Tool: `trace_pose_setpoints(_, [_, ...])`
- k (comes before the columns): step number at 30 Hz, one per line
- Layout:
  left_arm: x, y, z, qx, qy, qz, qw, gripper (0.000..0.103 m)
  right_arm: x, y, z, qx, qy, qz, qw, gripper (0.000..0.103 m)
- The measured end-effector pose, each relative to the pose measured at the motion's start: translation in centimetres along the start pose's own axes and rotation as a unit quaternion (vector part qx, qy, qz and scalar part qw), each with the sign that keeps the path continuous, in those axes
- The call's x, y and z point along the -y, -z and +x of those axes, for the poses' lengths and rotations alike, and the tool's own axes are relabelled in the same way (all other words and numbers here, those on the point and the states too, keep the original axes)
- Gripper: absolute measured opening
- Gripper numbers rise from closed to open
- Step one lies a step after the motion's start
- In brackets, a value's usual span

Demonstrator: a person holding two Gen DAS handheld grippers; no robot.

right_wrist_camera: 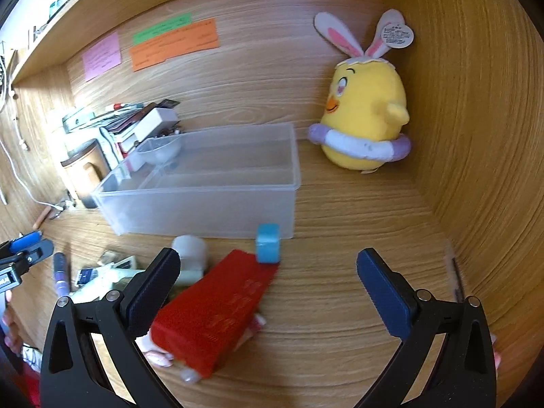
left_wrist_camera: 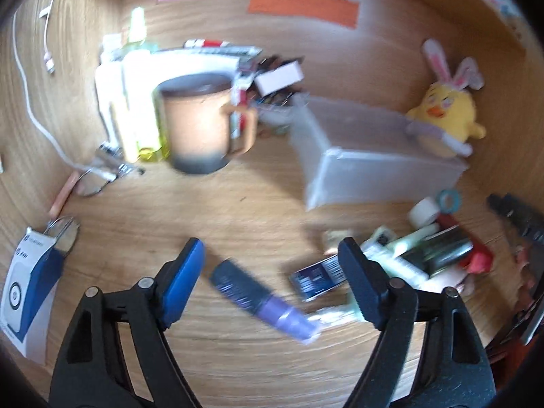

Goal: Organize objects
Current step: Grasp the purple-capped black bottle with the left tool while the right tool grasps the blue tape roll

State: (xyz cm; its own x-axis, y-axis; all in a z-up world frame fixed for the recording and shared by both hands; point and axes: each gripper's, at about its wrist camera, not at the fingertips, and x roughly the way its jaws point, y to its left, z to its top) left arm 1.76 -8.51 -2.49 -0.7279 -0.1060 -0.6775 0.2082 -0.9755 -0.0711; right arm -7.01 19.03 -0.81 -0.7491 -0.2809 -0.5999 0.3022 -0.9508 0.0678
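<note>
A wood-grain bench (right_wrist_camera: pixel 340 289) sits in an alcove with wooden walls, where pink, green and orange paper notes (right_wrist_camera: pixel 173 42) are stuck to the back panel. A clear plastic bin (right_wrist_camera: pixel 210 183) stands in the middle, with a yellow chick plush (right_wrist_camera: pixel 367 115) wearing rabbit ears beside it in the corner. To the bin's other side stands an orange mug (left_wrist_camera: pixel 200 125) in front of stacked boxes and books.

The left tongs (left_wrist_camera: pixel 272 272) stand partly open, gripping nothing; a purple-and-dark marker (left_wrist_camera: pixel 261 299) lies on the bench between the pads, which do not press on it. The view is blurred. The right tongs (right_wrist_camera: pixel 268 278) gape wide and empty over a red box (right_wrist_camera: pixel 217 309), next to a small blue cube (right_wrist_camera: pixel 268 243) and a pile of small tubes and packets (right_wrist_camera: pixel 112 275).
</note>
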Motion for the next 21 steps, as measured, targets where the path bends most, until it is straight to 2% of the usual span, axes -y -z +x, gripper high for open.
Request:
trace_pose_setpoints(4, [-1.0, 1.0, 1.2, -0.034, -0.023, 0.001, 0.9992, 0.075, 0.7, -0.5, 1.0, -0.010, 0.013, -0.004, 1.000, 0.098])
trace_pose_setpoints(7, [-1.5, 1.6, 1.8, -0.053, -0.018, -0.015, 0.9983, 0.072, 1.3, -0.7, 2.1, -0.027, 0.004, 0.003, 1.000, 0.092])
trace_pose_setpoints(10, [-1.8, 2.1, 2.1, -0.063, -0.009, -0.027, 0.9976, 0.066, 1.7, -0.8, 3.3, -0.045, -0.010, 0.012, 0.999, 0.087])
trace_pose_setpoints(13, [-1.8, 2.2, 2.0, -0.066, 0.005, -0.033, 0.9973, 0.056, 1.7, -0.8, 4.4, -0.059, -0.007, 0.010, 0.998, 0.080])
trace_pose_setpoints(18, [-1.5, 2.2, 2.7, -0.071, 0.028, -0.031, 0.9966, 0.035, 1.6, -1.0, 6.3, -0.086, -0.020, 0.011, 0.996, 0.068])
trace_pose_setpoints(21, [-1.6, 2.1, 3.3, -0.072, 0.033, -0.034, 0.9963, 0.028, 1.3, -0.9, 7.2, -0.098, -0.029, 0.008, 0.995, 0.058])
